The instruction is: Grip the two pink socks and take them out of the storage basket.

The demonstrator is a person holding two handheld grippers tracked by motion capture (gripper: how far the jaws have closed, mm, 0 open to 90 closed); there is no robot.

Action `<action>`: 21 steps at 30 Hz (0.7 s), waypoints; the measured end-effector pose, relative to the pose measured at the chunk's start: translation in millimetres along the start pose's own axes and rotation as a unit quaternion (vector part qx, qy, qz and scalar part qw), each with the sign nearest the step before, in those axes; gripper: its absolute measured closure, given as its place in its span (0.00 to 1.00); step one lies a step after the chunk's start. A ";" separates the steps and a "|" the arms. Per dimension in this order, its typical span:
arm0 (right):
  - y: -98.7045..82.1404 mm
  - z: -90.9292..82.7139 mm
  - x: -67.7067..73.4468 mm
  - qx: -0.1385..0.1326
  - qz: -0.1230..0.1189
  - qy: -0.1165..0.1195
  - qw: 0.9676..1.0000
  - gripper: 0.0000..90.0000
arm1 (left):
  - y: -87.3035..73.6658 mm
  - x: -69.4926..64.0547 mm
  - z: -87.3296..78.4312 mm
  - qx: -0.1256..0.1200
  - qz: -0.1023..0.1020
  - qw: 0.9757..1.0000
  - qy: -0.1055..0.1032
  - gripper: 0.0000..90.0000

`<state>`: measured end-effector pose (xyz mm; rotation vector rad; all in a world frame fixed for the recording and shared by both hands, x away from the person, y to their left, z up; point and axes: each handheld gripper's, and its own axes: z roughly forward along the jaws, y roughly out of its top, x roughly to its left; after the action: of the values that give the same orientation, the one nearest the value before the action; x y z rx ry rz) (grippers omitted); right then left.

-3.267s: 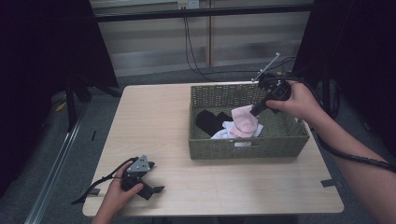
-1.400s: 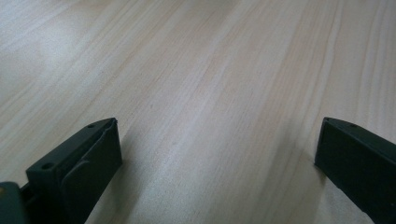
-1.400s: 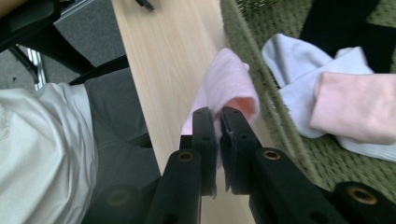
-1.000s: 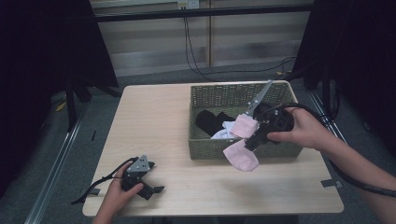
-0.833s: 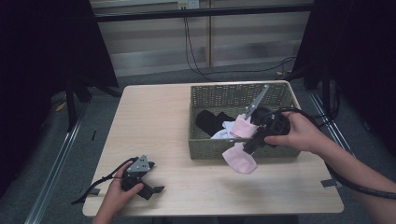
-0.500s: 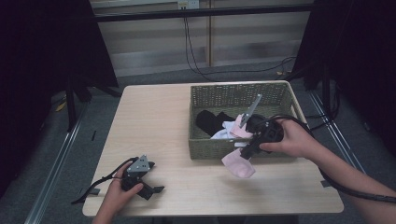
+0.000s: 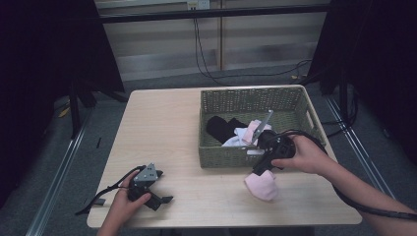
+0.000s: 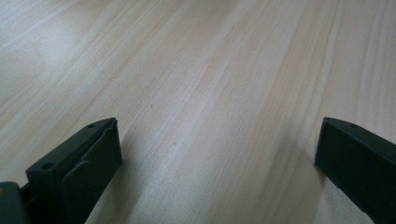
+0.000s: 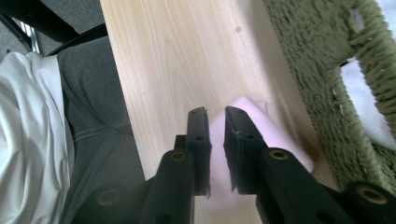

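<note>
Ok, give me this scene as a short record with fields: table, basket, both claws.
table: light wood
basket: woven, green, far right of table, holds black, white and pink cloth
pink cloth: on table in front of basket
right claw: shut on pink cloth
left claw: open, nothing between jaws, low over bare wood at near left

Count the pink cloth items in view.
2: one pink cloth on the table in front of the basket, clamped in the right tongs; another pink piece inside the basket. More may be buried.
</note>
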<state>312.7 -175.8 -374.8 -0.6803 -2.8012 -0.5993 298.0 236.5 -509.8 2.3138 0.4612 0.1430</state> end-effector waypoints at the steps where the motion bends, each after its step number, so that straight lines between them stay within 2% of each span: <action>1: -0.8 -2.3 -0.1 -0.003 0.000 -0.003 1.000 0.85 | 0.0 0.0 0.0 0.000 0.000 1.000 0.000 0.00; 10: -1.6 -35.7 -8.4 -0.036 0.018 -0.031 0.999 0.72 | 0.0 0.0 0.0 0.000 0.000 1.000 0.000 0.00; 15: 1.3 -48.2 -22.7 -0.044 0.038 -0.049 0.997 0.65 | 0.0 0.0 0.1 -0.001 0.000 1.000 0.000 0.00; 21: 5.7 -60.5 -49.8 -0.058 0.077 -0.087 0.991 0.55 | 0.0 0.2 0.0 0.000 0.001 1.000 0.000 0.00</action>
<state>364.6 -216.9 -332.5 -1.0075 -2.8528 -0.7102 298.2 236.6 -509.8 2.3145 0.4585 0.1451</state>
